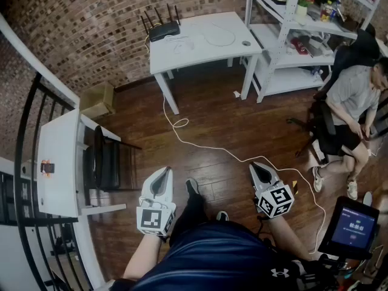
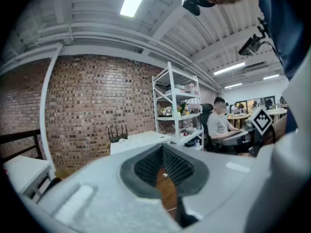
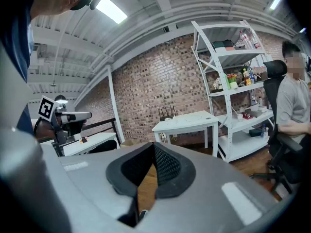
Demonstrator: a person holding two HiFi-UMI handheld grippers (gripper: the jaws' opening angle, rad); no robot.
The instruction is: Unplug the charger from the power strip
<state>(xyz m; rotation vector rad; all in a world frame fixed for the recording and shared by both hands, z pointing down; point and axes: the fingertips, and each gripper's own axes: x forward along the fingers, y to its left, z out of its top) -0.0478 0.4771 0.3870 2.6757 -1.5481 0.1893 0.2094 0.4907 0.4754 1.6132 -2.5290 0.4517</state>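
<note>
Far across the room stands a white table point(image 1: 200, 41) with a black router point(image 1: 163, 29) and some white items point(image 1: 182, 43) on it, too small to tell apart. A white cord point(image 1: 206, 141) runs from that table over the wooden floor toward my right side. No charger or power strip can be made out. My left gripper point(image 1: 163, 170) point(image 2: 163, 171) and right gripper point(image 1: 256, 165) point(image 3: 148, 171) are held in front of my body, well short of the table. Both are shut with nothing between the pads.
A white shelf unit point(image 1: 291, 35) stands right of the table, and a person point(image 1: 351, 108) sits on an office chair beside it. To my left are a small white desk point(image 1: 57, 162), a black chair point(image 1: 103, 159), a cardboard box point(image 1: 97, 99) and a black railing point(image 1: 24, 162). A tablet point(image 1: 354, 226) stands at lower right.
</note>
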